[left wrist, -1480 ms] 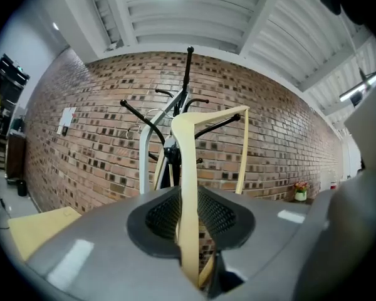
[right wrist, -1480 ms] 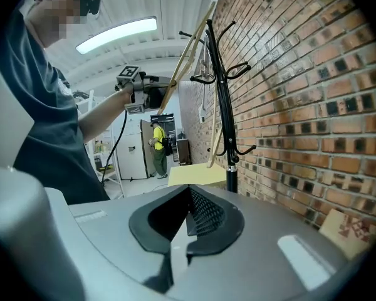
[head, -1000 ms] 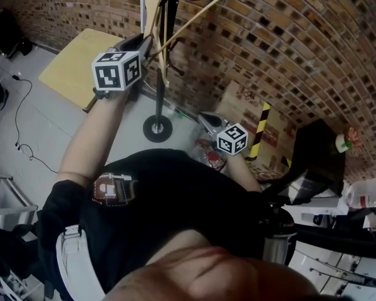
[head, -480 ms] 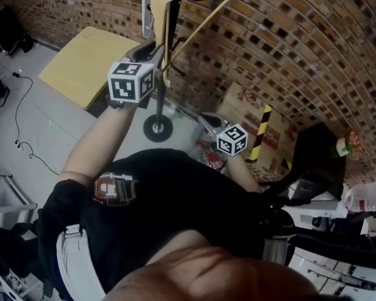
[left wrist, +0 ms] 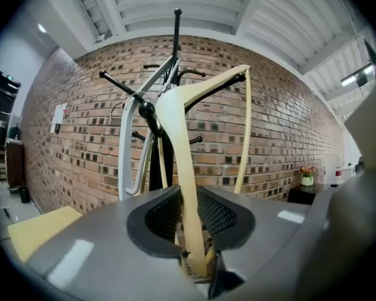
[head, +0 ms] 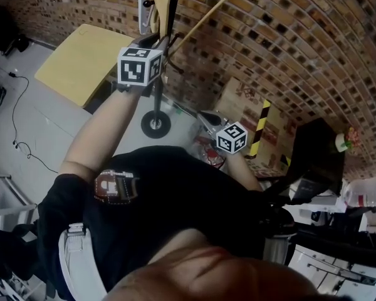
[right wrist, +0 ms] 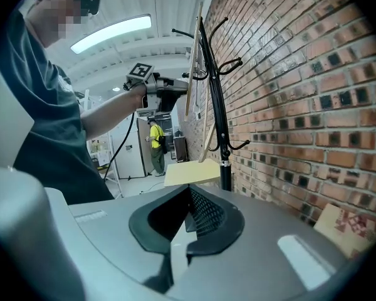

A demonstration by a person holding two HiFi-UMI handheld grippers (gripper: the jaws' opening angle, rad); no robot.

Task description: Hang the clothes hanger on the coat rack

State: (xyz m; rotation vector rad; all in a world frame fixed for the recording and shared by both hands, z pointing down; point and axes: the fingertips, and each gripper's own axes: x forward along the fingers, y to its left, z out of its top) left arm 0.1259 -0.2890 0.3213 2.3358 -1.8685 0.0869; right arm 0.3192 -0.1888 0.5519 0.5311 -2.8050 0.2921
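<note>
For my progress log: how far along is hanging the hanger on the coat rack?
Done: the left gripper is clamped on one arm of the wooden hanger, held up at the upper pegs of the coat rack. In hand: lining its top with a peg. Left: seating the hook, which I cannot confirm, and letting go. The right gripper is shut, empty.

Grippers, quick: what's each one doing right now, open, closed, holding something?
Left gripper: closed on the wooden clothes hanger, up by the coat rack.
Right gripper: closed, nothing between its jaws.
</note>
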